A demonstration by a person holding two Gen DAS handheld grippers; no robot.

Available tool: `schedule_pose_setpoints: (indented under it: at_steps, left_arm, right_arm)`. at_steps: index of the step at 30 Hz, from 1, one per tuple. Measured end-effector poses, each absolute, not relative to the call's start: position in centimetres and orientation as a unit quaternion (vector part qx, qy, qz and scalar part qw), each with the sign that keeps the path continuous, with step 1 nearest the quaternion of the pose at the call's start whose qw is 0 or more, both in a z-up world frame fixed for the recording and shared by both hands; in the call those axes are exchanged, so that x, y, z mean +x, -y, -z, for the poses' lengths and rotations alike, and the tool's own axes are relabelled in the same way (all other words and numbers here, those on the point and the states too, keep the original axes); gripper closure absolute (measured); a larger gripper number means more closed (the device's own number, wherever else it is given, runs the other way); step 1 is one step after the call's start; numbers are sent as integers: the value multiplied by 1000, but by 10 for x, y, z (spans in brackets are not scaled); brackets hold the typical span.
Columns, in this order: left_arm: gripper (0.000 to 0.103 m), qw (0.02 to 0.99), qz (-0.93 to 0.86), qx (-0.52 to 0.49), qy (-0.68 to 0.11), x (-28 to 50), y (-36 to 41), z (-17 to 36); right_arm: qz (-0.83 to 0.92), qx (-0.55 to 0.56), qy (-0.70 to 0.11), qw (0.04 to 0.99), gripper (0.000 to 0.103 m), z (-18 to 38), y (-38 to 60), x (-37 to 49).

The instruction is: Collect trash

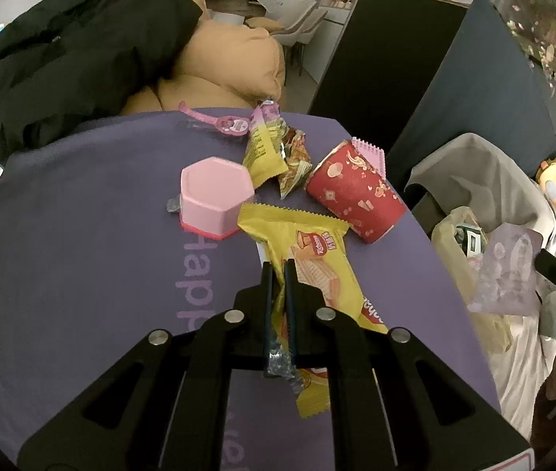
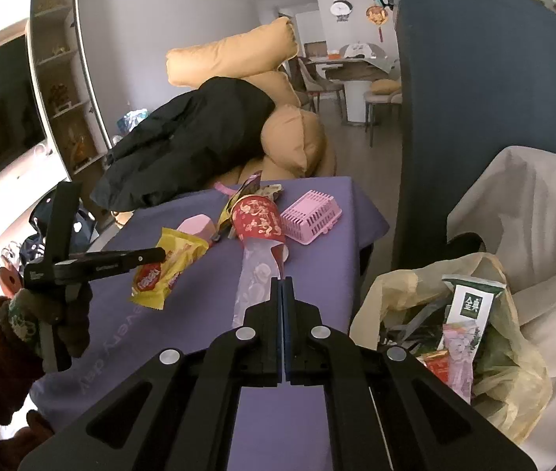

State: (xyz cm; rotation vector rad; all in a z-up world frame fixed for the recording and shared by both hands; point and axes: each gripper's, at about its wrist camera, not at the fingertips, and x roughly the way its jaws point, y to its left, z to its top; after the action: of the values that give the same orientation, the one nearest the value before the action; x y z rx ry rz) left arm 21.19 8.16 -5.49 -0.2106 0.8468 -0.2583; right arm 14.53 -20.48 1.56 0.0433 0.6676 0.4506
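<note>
My left gripper is shut on a yellow wafer wrapper and holds it over the purple table; the wrapper also shows in the right wrist view. My right gripper is shut on a pale purple translucent wrapper, which also shows in the left wrist view at the right, above the trash bag. A beige trash bag with several wrappers inside sits to the right of the table. A red paper cup lies on its side. More yellow wrappers lie behind it.
A pink hexagonal container, a pink basket and a pink toy watch are on the table. A black jacket lies on tan cushions behind. A dark blue panel stands at the right.
</note>
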Motion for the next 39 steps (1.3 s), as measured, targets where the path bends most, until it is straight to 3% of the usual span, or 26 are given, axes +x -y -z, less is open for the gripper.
schedule_pose_setpoints:
  at_steps: [21, 22, 24, 25, 26, 32, 39]
  left_arm:
    - [97, 889, 120, -129, -423, 203, -96, 75]
    - [97, 890, 119, -130, -421, 202, -99, 75]
    - [97, 890, 117, -132, -420, 200, -102, 75]
    - [97, 891, 115, -135, -418, 198, -106, 75]
    - [97, 892, 113, -138, -416, 195, -110, 74]
    - [97, 898, 104, -146, -403, 186, -130, 70]
    - [97, 889, 91, -173, -415, 200, -150, 60]
  right_arm:
    - [-249, 7, -390, 886, 98, 25, 168, 159]
    - [-248, 5, -391, 886, 96, 25, 166, 161]
    - [-249, -2, -386, 888, 80, 24, 161, 167]
    - [-250, -7, -385, 888, 62, 23, 158, 170]
    - [-256, -14, -384, 887, 56, 23, 151, 176]
    - [-279, -94, -366, 883, 55, 27, 104, 222]
    - [-307, -116, -416, 848, 50, 52, 60, 281]
